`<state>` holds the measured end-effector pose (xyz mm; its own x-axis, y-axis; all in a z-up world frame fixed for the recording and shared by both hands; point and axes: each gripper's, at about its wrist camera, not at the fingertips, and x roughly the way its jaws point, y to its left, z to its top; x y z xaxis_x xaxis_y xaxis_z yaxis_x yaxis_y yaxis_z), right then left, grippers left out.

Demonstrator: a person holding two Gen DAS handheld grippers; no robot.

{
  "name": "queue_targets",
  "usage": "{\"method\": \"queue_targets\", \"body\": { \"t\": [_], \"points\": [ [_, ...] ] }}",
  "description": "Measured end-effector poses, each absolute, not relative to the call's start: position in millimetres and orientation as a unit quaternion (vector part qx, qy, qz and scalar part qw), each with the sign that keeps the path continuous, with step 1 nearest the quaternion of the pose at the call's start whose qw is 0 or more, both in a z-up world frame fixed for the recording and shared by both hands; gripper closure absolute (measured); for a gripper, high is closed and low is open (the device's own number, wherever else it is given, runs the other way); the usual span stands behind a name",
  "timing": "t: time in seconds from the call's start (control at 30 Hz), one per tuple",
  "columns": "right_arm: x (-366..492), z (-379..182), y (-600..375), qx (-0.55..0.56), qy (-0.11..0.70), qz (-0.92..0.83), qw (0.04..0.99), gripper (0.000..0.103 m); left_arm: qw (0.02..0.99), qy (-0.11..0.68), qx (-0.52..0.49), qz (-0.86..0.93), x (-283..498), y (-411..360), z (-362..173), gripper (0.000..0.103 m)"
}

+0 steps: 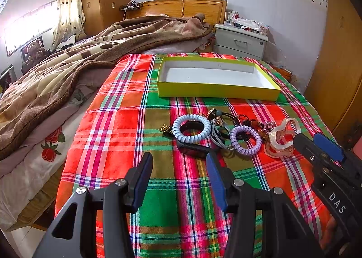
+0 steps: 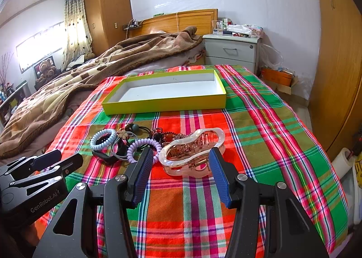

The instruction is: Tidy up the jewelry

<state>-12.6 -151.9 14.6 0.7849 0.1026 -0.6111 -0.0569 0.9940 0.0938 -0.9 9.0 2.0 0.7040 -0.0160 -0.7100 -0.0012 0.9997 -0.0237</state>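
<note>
At the centre of the right wrist frame, the right gripper (image 2: 181,163) is spread wide around the clear pink plastic hair claw (image 2: 192,151), not yet pinching it. The left gripper (image 1: 179,172), also spread, hangs low in its frame before the pile of coil hair ties (image 1: 191,128). The yellow cardboard box (image 1: 217,90) lies above them on the plaid cloth (image 1: 126,122).

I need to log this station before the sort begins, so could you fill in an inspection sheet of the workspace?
Surface: plaid cloth spread over the bed end.
Job's things: yellow box, open and empty; clear hair claw, light blue coil tie, purple coil tie, black band and beaded pieces heaped on the cloth before the box.
Clutter: brown blanket bunched beside the cloth.
Grippers: left gripper open, short of the heap; right gripper open, fingers either side of the claw, contact unclear.
Cables: cord on the headboard.
Surroundings: nightstand, wardrobe, curtained window.
</note>
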Motion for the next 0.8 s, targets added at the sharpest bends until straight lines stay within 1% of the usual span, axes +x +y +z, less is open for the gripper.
{"method": "queue_targets", "body": {
  "t": [0.33,0.6,0.8],
  "points": [
    [-11.7,13.9,-158.8,0.045,0.330,0.039,0.942,0.051,0.922,0.387,-0.012,-0.009,-0.2,8.9,2.2,0.052],
    [-5.5,2.2,-190.9,0.103,0.354,-0.005,0.929,0.051,0.908,0.412,-0.056,-0.047,7.9,24.3,-6.9,0.052],
    [12.1,-4.3,-189.8,0.134,0.380,0.014,0.915,0.051,0.902,0.421,-0.070,-0.070,13.5,27.7,-11.3,0.052]
  ]
}}
